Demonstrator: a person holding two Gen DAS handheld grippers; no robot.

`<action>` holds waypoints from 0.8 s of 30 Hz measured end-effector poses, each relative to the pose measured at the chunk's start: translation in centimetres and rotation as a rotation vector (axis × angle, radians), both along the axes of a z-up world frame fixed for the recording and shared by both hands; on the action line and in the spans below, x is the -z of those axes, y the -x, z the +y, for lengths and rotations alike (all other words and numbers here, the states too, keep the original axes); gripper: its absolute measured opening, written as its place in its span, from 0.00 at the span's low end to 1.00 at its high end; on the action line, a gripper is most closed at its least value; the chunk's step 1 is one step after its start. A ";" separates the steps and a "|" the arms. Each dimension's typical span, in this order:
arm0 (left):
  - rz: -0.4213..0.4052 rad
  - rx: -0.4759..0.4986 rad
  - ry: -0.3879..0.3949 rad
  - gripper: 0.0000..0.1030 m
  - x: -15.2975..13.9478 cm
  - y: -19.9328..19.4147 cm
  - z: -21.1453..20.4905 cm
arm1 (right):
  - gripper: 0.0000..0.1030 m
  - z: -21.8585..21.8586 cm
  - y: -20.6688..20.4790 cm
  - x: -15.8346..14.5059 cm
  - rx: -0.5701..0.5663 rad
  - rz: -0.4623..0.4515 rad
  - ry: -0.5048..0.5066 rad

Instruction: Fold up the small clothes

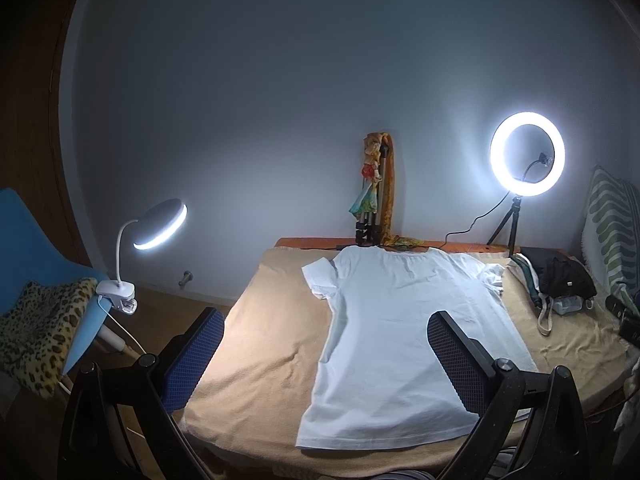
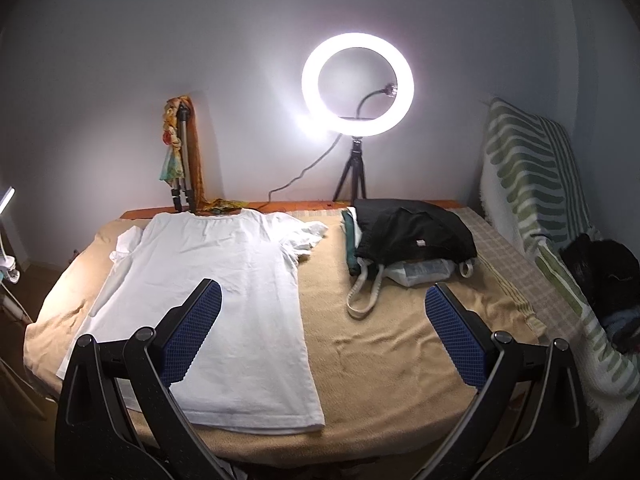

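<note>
A white T-shirt (image 1: 400, 320) (image 2: 224, 300) lies flat on a beige blanket (image 1: 272, 340) (image 2: 384, 344), collar toward the wall, hem toward me. Both short sleeves are spread out. My left gripper (image 1: 326, 354) hovers open above the shirt's near left part, blue-padded fingers (image 1: 192, 356) wide apart and holding nothing. My right gripper (image 2: 324, 332) is open above the shirt's right edge and the bare blanket beside it, also holding nothing.
A black garment pile (image 2: 412, 232) on a white tote bag (image 2: 376, 280) sits right of the shirt. A ring light (image 2: 357, 84) and a scarf-draped tripod (image 2: 182, 160) stand by the wall. A clip lamp (image 1: 160, 226) and blue chair (image 1: 36, 248) are left; a striped cushion (image 2: 532, 192) is right.
</note>
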State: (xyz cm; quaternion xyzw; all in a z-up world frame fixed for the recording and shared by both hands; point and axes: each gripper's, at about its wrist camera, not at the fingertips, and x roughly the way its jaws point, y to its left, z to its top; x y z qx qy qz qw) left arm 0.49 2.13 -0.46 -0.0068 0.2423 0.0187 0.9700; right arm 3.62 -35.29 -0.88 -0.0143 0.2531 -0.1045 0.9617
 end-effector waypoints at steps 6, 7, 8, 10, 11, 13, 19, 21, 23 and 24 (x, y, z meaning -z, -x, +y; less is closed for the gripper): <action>0.010 -0.028 -0.003 1.00 2.1 -0.9 2.9 | 1.00 -0.2 -4.1 -0.2 -0.089 -0.030 -0.053; 0.014 -0.024 0.005 1.00 2.7 -1.1 3.4 | 1.00 -0.4 -4.3 -0.2 -0.102 -0.041 -0.065; 0.020 -0.022 0.012 1.00 3.2 -1.3 4.0 | 1.00 -0.4 -5.1 -0.3 -0.120 -0.055 -0.080; 0.052 -0.023 0.029 1.00 4.7 -1.9 5.1 | 1.00 -0.5 -6.6 -0.3 -0.147 -0.055 -0.114; 0.070 -0.020 0.039 1.00 5.4 -2.3 5.5 | 1.00 -0.5 -7.6 -0.3 -0.159 -0.034 -0.136; 0.118 -0.008 0.059 0.97 7.3 -3.3 6.6 | 1.00 -0.2 -9.6 -0.2 -0.197 0.010 -0.174; 0.285 0.052 0.219 0.79 13.1 -6.5 9.5 | 1.00 3.1 -14.5 -0.4 -0.298 0.072 -0.200; 0.328 0.065 0.289 0.73 14.9 -7.1 10.2 | 1.00 5.1 -16.4 0.1 -0.339 0.100 -0.193; 0.364 0.067 0.339 0.70 16.5 -7.3 10.6 | 1.00 7.1 -17.8 0.7 -0.386 0.127 -0.195; 0.373 0.067 0.354 0.69 17.0 -7.2 10.7 | 1.00 8.3 -18.6 1.0 -0.414 0.141 -0.199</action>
